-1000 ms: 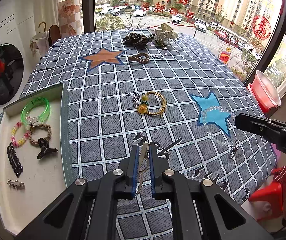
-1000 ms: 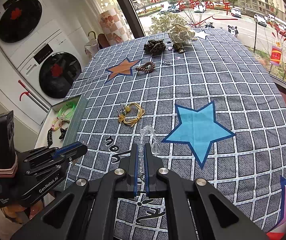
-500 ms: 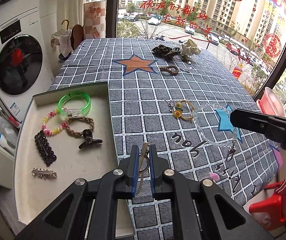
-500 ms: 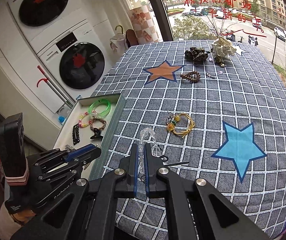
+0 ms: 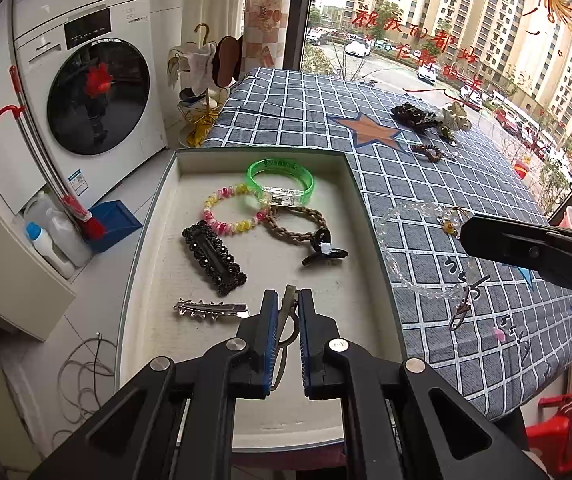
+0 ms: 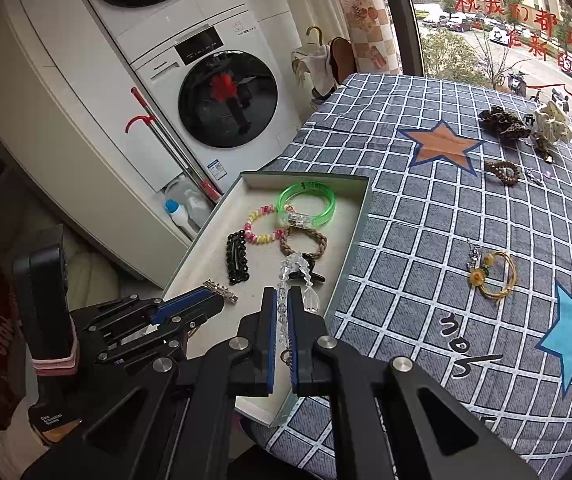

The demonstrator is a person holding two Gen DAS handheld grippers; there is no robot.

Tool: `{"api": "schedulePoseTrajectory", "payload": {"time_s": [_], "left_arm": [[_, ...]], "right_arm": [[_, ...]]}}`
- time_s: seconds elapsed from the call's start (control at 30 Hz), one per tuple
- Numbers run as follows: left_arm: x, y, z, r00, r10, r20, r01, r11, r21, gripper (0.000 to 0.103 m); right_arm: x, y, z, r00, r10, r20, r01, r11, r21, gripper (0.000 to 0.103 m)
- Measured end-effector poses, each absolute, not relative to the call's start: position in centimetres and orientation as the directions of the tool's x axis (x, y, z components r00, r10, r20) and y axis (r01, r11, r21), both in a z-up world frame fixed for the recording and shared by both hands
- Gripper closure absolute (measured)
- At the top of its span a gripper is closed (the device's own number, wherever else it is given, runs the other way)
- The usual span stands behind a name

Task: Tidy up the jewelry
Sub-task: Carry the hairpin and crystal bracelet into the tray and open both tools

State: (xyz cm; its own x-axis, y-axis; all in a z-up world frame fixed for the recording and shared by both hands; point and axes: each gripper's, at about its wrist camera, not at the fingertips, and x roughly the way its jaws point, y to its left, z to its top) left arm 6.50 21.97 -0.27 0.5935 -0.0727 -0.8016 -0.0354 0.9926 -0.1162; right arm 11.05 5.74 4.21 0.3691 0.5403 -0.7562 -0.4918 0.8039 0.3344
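Clear bead bracelet (image 6: 295, 280) hangs clamped in the right tongs (image 6: 282, 304), over the tray's (image 5: 154, 240) near right edge. Left tongs (image 5: 285, 308) are closed on a thin metal hair clip (image 5: 286, 320), above the tray's near end. Inside the tray: green bangle (image 5: 280, 181), pink-yellow bead bracelet (image 5: 232, 212), braided band (image 5: 298, 226), black claw clip (image 5: 323, 249), black barrette (image 5: 214, 257), spiked silver clip (image 5: 211, 309). On the bench (image 6: 426, 208) right of the tray, a gold bangle (image 6: 494, 276).

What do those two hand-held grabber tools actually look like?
Both are matte black plastic. The left gripper and right gripper each have two flat jaws lined with blue pads, angular arms with triangular cut-outs, and silver pivot screws. The left one's handle carries white lettering and pink bands.
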Motion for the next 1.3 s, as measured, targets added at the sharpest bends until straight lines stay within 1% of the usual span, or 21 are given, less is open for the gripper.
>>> {"api": "schedulePoseTrajectory", "payload": {"time_s": [0.33, 0.73, 1.0, 1.3], "left_arm": [[5.7, 25.2, -2.3, 0.564, -0.037, -0.825, -0.098, 0.989, -0.111, 0.086], [6.2, 25.0, -4.4, 0.521, -0.010, -0.853, -0.103, 0.992, -0.075, 0.086], [7.0, 24.6, -5.3, 0.502, -0.003, -0.865, -0.109, 0.992, -0.067, 0.086], [7.6, 24.6, -6.4, 0.482, 0.003, -0.876, -0.121, 0.991, -0.063, 0.086]], "right_arm": [[10.9, 9.9, 2.0, 0.291, 0.556, -0.778, -0.529, 0.771, 0.353, 0.097], [11.3, 11.9, -0.6, 0.213, 0.561, -0.800, -0.540, 0.750, 0.382, 0.097], [13.0, 11.6, -3.1, 0.201, 0.515, -0.834, -0.501, 0.785, 0.364, 0.097], [14.5, 11.1, -4.8, 0.204, 0.468, -0.860, -0.482, 0.812, 0.328, 0.097]]}}
